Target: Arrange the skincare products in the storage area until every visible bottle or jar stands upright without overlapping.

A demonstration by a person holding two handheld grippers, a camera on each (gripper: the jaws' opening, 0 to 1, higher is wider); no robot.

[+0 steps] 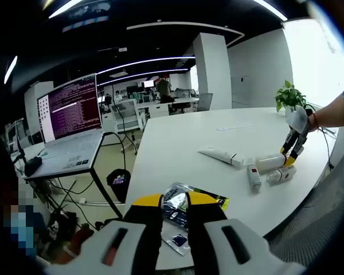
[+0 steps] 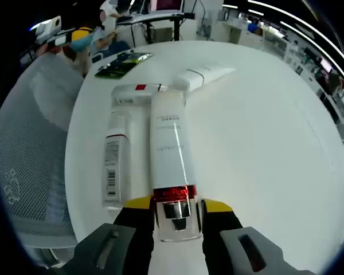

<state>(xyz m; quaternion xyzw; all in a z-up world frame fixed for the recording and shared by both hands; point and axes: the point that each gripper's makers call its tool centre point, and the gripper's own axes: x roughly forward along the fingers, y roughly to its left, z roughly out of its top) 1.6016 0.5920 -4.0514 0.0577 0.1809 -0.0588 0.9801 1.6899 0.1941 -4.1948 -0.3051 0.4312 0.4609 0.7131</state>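
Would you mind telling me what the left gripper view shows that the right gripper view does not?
Left gripper view alone: an open laptop on a side stand and a potted plant at the table's far edge. Right gripper view alone: the red band and clear cap of the white bottle between the right gripper jaws. Both: the white table, lying bottles, a squeeze tube, a foil packet.

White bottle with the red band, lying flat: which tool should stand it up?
Right. The right tool already straddles the white bottle's cap end; the left tool hovers over a foil sachet, far away.
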